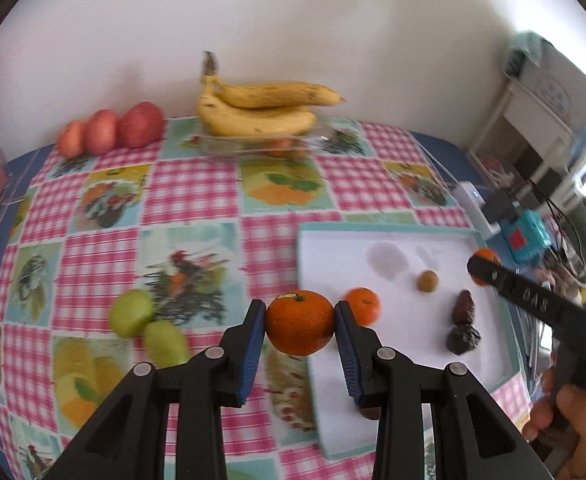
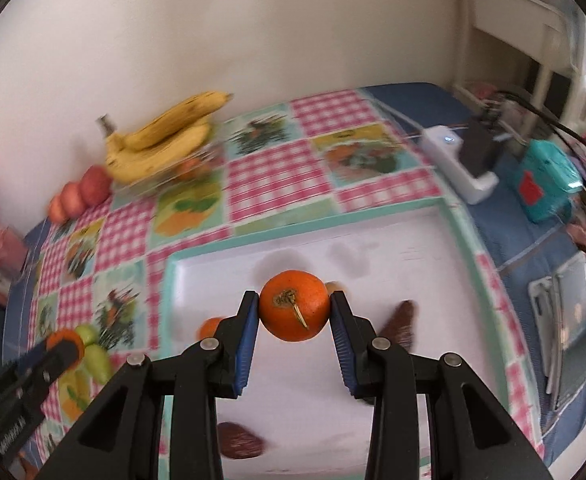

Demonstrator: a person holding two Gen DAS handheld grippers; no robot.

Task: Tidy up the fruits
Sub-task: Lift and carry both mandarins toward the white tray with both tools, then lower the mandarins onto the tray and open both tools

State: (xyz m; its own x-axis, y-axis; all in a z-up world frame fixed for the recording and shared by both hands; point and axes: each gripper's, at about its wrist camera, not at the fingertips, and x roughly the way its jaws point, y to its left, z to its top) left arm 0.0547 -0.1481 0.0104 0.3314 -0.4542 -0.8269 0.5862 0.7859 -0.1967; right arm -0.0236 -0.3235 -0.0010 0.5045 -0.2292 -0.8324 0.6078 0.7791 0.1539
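Note:
My left gripper [image 1: 299, 312] is shut on an orange mandarin [image 1: 299, 328], held above the checked tablecloth just left of the white tray [image 1: 333, 248]. My right gripper [image 2: 294, 300] is shut on a second mandarin [image 2: 293, 316] over the tray [image 2: 213, 276]. Each gripper shows in the other view: the right one [image 1: 480, 270] at the tray's far right corner, the left one [image 2: 65, 347] at lower left. On the tray lie a small mandarin [image 1: 363, 306], a small brownish fruit [image 1: 428, 281] and two dark wrinkled fruits [image 1: 464, 324]. Two green pears [image 1: 145, 326] lie left of the tray.
Bananas [image 1: 261, 112] rest on a glass dish at the back by the wall, with red apples [image 1: 111, 130] to their left. A white power strip [image 2: 457, 156], a teal box [image 2: 549, 184] and cables crowd the right edge. A person's hand [image 1: 569, 420] holds the right gripper.

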